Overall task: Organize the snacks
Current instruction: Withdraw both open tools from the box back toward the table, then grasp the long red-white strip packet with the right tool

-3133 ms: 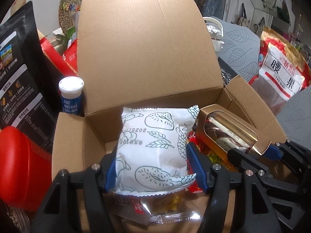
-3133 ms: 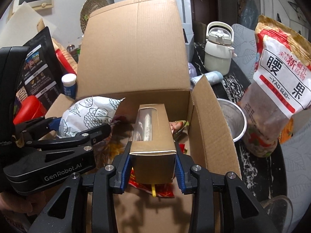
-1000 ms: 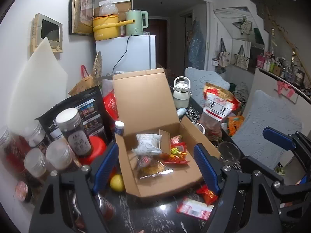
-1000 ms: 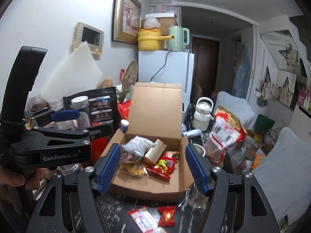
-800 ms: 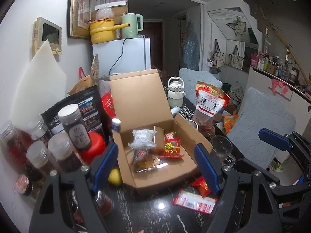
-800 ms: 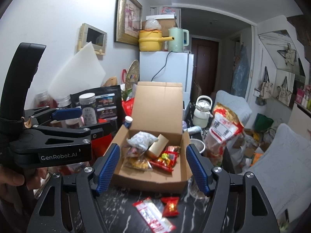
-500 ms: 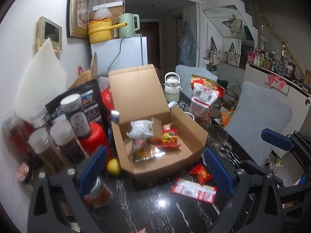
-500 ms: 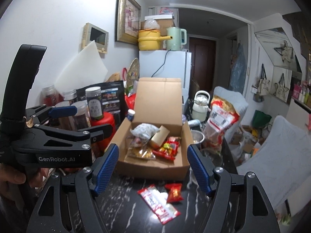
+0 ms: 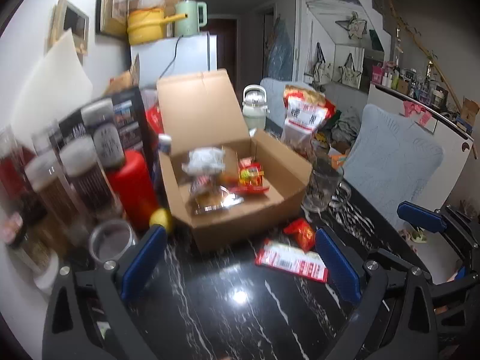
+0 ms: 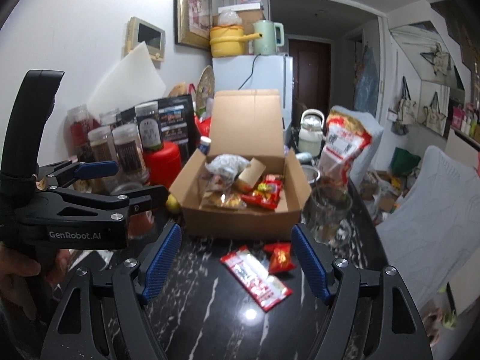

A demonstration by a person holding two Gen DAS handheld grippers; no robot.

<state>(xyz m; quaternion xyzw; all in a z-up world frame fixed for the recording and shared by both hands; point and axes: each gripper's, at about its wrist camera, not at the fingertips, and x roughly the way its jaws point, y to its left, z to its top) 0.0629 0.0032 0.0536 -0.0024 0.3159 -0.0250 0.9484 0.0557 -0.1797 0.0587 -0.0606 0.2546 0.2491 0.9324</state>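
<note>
**Both hand-held grippers spread wide and empty over the counter, two snack packets lying loose ahead of them**

The left hand-held gripper (image 9: 240,264) is released, its blue pads far apart with nothing between them. The right hand-held gripper (image 10: 237,261) is likewise spread wide and holds nothing. Both hang above the black marbled counter (image 10: 210,324), short of the cardboard box (image 10: 243,219), which stands straight ahead of them with its lid flap upright at the back.

Inside the box, beyond the fingertips, lie a white printed bag (image 10: 226,162) at the far left, a tan carton (image 10: 250,172) leaning beside it, red wrapped snacks (image 10: 265,195) to the right, and a clear packet (image 10: 220,199) at the near left.

Two snacks lie outside the box on the counter, between the right hand-held gripper's fingers and the box's front wall: a long red-and-white packet (image 10: 256,279) lying slantwise, and a small red packet (image 10: 280,258) just beside its far end, touching or nearly so. In the left wrist view the same long packet (image 9: 291,261) and small packet (image 9: 301,232) sit just inside the right-side finger.

To the left of both grippers stand lidded jars (image 10: 126,150) and a red canister (image 10: 163,157), with a yellow lemon (image 10: 173,202) at the box's left corner. To the right are a glass mug (image 10: 328,210), and further back a large red-and-white bag (image 10: 342,150) and a pale kettle (image 10: 310,133).
</note>
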